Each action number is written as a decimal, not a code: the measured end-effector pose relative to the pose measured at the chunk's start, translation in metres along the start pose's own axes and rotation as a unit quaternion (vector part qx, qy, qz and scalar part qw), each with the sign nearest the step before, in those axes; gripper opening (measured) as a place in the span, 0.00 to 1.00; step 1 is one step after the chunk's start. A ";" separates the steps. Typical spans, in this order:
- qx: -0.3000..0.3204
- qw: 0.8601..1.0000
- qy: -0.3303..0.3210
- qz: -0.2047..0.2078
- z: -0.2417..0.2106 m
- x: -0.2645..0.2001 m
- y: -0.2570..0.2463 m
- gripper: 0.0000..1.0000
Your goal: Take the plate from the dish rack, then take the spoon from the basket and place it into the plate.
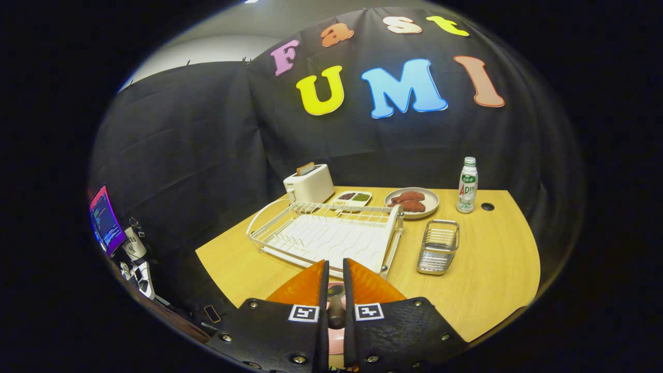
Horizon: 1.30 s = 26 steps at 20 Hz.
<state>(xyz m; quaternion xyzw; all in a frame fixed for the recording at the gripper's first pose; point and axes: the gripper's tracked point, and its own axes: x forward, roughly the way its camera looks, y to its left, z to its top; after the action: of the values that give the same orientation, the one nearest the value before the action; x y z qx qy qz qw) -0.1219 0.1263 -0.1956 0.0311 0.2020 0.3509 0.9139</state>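
Wood-grain table (497,269), black cloth walls behind it and on its left.

- Far left, off the table: lit screen (105,217), clutter under it.
- Upper left of the table: white toaster (310,184), a slice sticking out of the slot.
- Centre: white wire dish rack (326,235), nothing in it. Long axis runs left-right, and its near rail is just ahead of the fingertips.
- Bottom centre: gripper (335,274), orange fingers (305,285) aimed at the rack. Jaws are narrow, a slit only.
- A grey metal piece fills the slit, and I read it as the spoon (335,306). Only a short stub shows, so I can't tell its long axis or which way the bowl points.
- The plate (335,344) shows as pink through the slit, under the jaws, at the near table edge.
- Behind the rack: small compartment tray (353,197), then a grey dish (432,199) with brown meat.
- Right of the rack: metal basket (439,246), upright, standing apart from it.
- Back right: bottle (467,185) upright, with a cable hole (487,206) just beside it.
- Open room: bare tabletop to the right of the basket and in front of it, out to the curved right edge.
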 end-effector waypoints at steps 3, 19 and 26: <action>-0.013 1.000 0.017 0.017 -0.014 0.010 0.010 0.11; -0.005 0.997 0.053 0.051 -0.060 0.066 0.025 0.11; 0.005 0.998 0.055 0.029 -0.066 0.059 0.014 0.14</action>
<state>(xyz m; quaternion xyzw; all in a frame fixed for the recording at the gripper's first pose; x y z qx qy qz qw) -0.1168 0.1696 -0.2738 0.0220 0.2530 0.3778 0.8904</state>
